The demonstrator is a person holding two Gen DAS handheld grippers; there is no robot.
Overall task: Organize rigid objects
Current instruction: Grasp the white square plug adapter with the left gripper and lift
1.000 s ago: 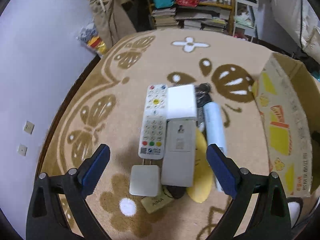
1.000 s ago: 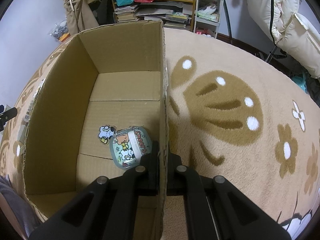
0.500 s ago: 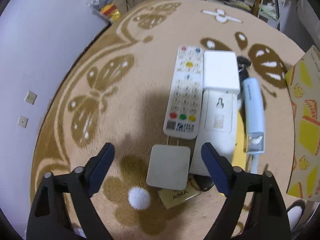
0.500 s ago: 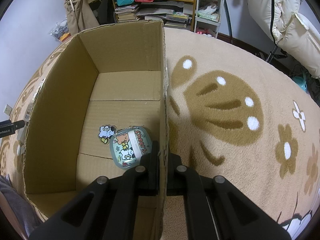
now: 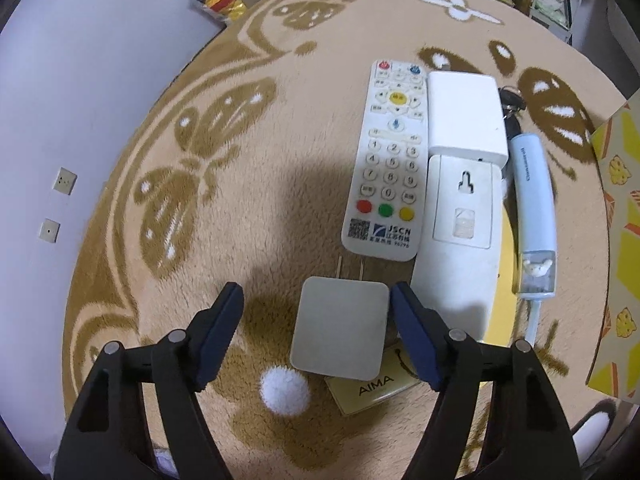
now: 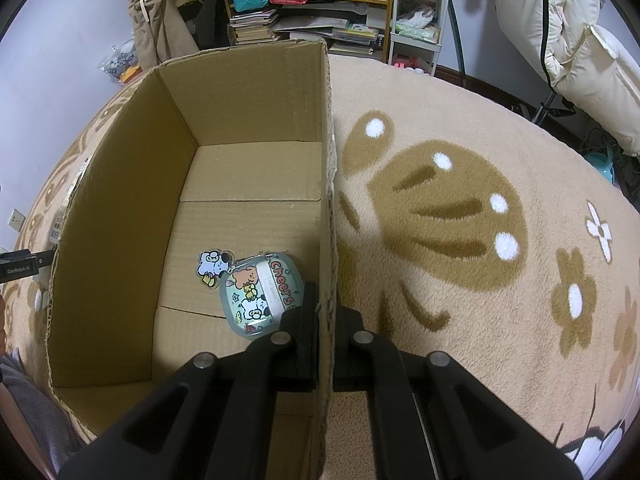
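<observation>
On the carpet, in the left wrist view, lies a grey square plug adapter [image 5: 340,332] with its two prongs pointing away from me. My left gripper [image 5: 316,300] is open and low, its right finger touching or nearly touching the adapter's right edge and its left finger well clear. Beyond lie a white remote [image 5: 390,160], a white box [image 5: 464,118], a flat white wall-mount plate [image 5: 460,240] and a pale blue tube [image 5: 534,212]. My right gripper [image 6: 326,312] is shut on the right wall of an open cardboard box [image 6: 327,160]. A cartoon-printed case [image 6: 260,294] lies inside.
A yellow AIMA card [image 5: 372,384] sticks out from under the adapter. A yellow-patterned box side [image 5: 620,240] stands at the right edge. Keys [image 5: 512,104] lie behind the white box. Shelves with books [image 6: 256,24] and a white cart [image 6: 416,20] line the far wall.
My left gripper has come down and forward over the pile, so the grey adapter now lies between its fingers. The right gripper and the cardboard box have stayed still.
</observation>
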